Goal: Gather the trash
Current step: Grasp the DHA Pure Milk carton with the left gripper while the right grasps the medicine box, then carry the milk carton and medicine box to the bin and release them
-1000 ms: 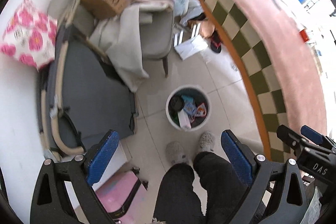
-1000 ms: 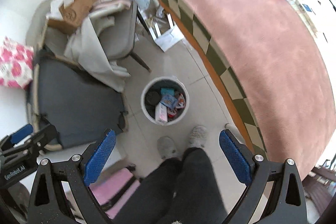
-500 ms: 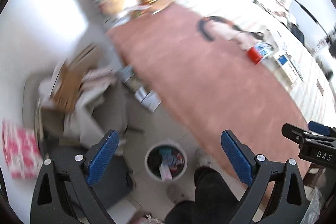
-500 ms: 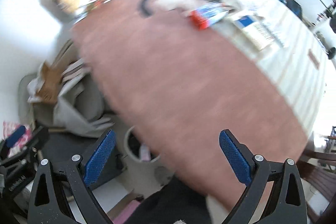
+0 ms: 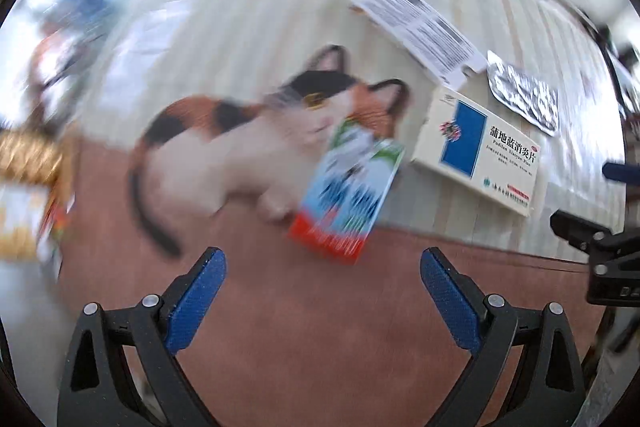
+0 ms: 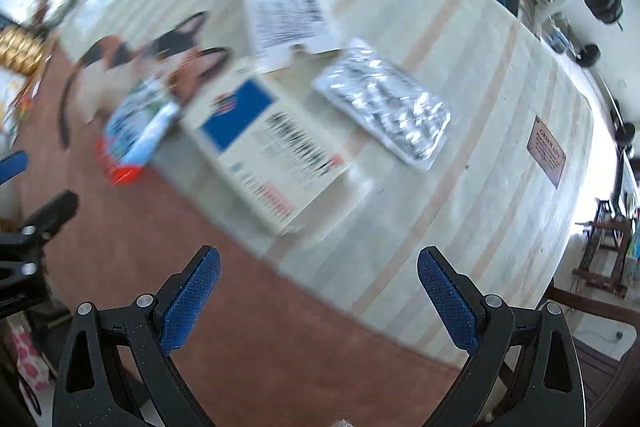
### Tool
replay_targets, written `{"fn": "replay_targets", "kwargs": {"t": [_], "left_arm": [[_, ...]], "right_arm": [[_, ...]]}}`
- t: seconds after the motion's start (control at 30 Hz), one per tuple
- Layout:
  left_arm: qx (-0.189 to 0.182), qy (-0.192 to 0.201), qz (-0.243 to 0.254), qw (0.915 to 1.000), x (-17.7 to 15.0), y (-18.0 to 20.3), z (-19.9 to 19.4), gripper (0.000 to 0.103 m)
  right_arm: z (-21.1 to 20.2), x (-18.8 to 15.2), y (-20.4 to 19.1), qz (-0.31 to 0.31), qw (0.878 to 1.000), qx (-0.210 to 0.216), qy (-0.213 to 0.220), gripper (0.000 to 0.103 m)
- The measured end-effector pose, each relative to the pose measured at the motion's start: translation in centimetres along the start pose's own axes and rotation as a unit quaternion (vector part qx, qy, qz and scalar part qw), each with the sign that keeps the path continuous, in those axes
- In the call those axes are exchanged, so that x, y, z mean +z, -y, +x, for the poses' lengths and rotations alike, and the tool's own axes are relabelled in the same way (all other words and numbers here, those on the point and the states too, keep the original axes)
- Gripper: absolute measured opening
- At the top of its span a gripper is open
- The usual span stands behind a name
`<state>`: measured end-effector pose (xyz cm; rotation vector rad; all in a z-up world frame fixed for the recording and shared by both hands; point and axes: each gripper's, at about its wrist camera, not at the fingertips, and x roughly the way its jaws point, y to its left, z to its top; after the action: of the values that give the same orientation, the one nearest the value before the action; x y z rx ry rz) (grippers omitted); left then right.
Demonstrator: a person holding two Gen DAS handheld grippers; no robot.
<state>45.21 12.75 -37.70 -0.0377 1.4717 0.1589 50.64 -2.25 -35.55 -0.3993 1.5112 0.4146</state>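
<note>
Trash lies on a table with a pink and striped cloth. A red and blue carton lies ahead of my left gripper, which is open and empty. A white medicine box with a blue panel, a silver blister sheet and a printed paper leaflet lie beyond. My right gripper is open and empty, just short of the medicine box. The carton also shows in the right wrist view.
The cloth bears a printed calico cat. Blurred clutter stands at the table's far left. Chairs and furniture stand past the table's right edge. The trash bin is out of view.
Both grippers have swung up from the floor and the trash bin to the tabletop. The bin, chair and legs have left view. Both grippers stay open.
</note>
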Motion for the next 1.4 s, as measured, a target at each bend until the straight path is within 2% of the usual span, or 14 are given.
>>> {"fn": "replay_targets", "kwargs": {"t": [0.07, 0.13, 0.17, 0.23, 0.27, 0.43, 0.53, 0.7, 0.8, 0.9, 1.0, 1.13, 1.2, 1.4], "left_arm": [[-0.013, -0.02, 0.028, 0.9993, 1.8, 1.0, 2.0, 0.098], [-0.022, -0.039, 0.043, 0.9981, 2.9, 1.5, 3.5, 0.082], [-0.025, -0.046, 0.05, 0.9974, 3.4, 1.8, 4.2, 0.078], [-0.025, -0.052, 0.056, 0.9968, 4.0, 1.9, 5.0, 0.056], [-0.026, -0.053, 0.055, 0.9967, 4.3, 1.7, 5.2, 0.052], [-0.038, -0.047, 0.007, 0.9982, 3.7, -0.6, 4.6, 0.051], [-0.028, -0.049, -0.056, 0.9968, 1.6, -3.2, 4.2, 0.051], [-0.023, -0.053, -0.167, 0.9843, -2.2, -5.8, 3.9, 0.051], [-0.031, -0.055, -0.204, 0.977, -3.3, -6.5, 4.4, 0.051], [-0.033, -0.055, -0.213, 0.975, -3.4, -6.8, 4.9, 0.051], [-0.029, -0.051, -0.208, 0.9763, -3.0, -6.5, 4.9, 0.051], [-0.03, -0.048, -0.212, 0.9757, -3.5, -7.3, 4.9, 0.051], [-0.032, -0.048, -0.214, 0.9752, -3.7, -7.9, 4.6, 0.051], [-0.024, -0.043, -0.216, 0.9751, -3.5, -8.6, 4.4, 0.05]], "right_arm": [[0.8, 0.8, 0.9, 0.006, 1.0, 0.001, -0.007, 0.1], [1.5, 1.4, 1.6, 0.011, 1.0, 0.008, -0.013, 0.1], [1.8, 1.7, 1.9, 0.011, 1.0, 0.01, -0.016, 0.1], [2.3, 2.2, 2.3, 0.011, 1.0, 0.015, -0.02, 0.1], [2.5, 2.5, 2.4, 0.01, 1.0, 0.02, -0.021, 0.1], [3.1, 4.2, 1.5, -0.019, 0.999, 0.027, -0.019, 0.1], [3.4, 5.5, -0.3, -0.056, 0.998, 0.026, -0.017, 0.1], [4.7, 7.2, -3.5, -0.126, 0.992, 0.005, -0.022, 0.1], [6.1, 8.1, -5.0, -0.155, 0.987, -0.011, -0.034, 0.1], [6.9, 8.5, -5.6, -0.163, 0.986, -0.019, -0.039, 0.1], [6.8, 8.6, -5.8, -0.149, 0.988, -0.017, -0.03, 0.091], [6.7, 6.6, -5.5, -0.055, 0.996, 0.017, -0.064, 0.091], [7.0, 6.0, -4.3, 0.005, 0.995, 0.041, -0.09, 0.091], [7.0, 5.4, -4.5, -0.015, 0.996, 0.033, -0.085, 0.094]]}}
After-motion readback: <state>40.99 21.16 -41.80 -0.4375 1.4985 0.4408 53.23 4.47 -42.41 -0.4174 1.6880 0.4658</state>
